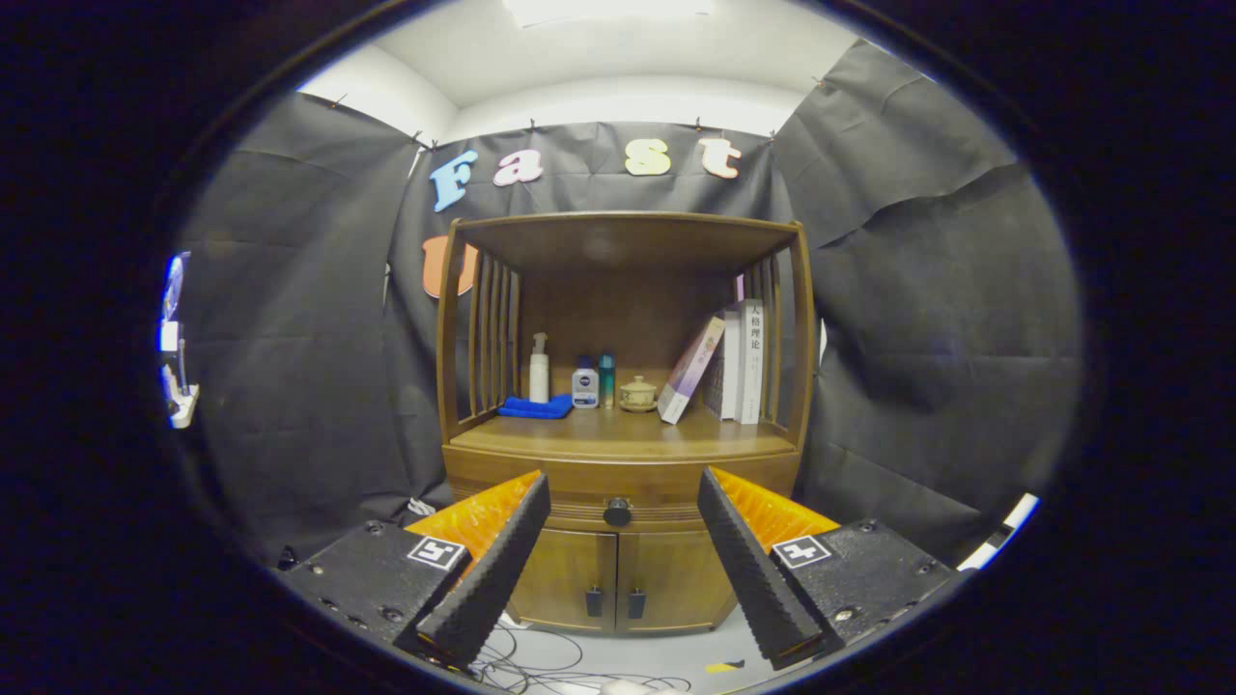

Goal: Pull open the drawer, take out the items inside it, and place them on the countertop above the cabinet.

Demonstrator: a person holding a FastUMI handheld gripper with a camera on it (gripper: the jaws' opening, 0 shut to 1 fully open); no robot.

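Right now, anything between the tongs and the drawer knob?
Nothing visible. The tongs are open, and the drawer knob sits in the gap between the fingers, some way beyond them, with only open air ahead. The drawer is shut. Bottles, a blue cloth and books stand further back on the countertop.

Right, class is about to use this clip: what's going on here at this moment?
A person's handheld gripper faces a wooden cabinet, fingers open with nothing between them. The drawer is shut; its dark knob sits in line with the gap between the fingers. The countertop already holds bottles, a blue cloth and books.
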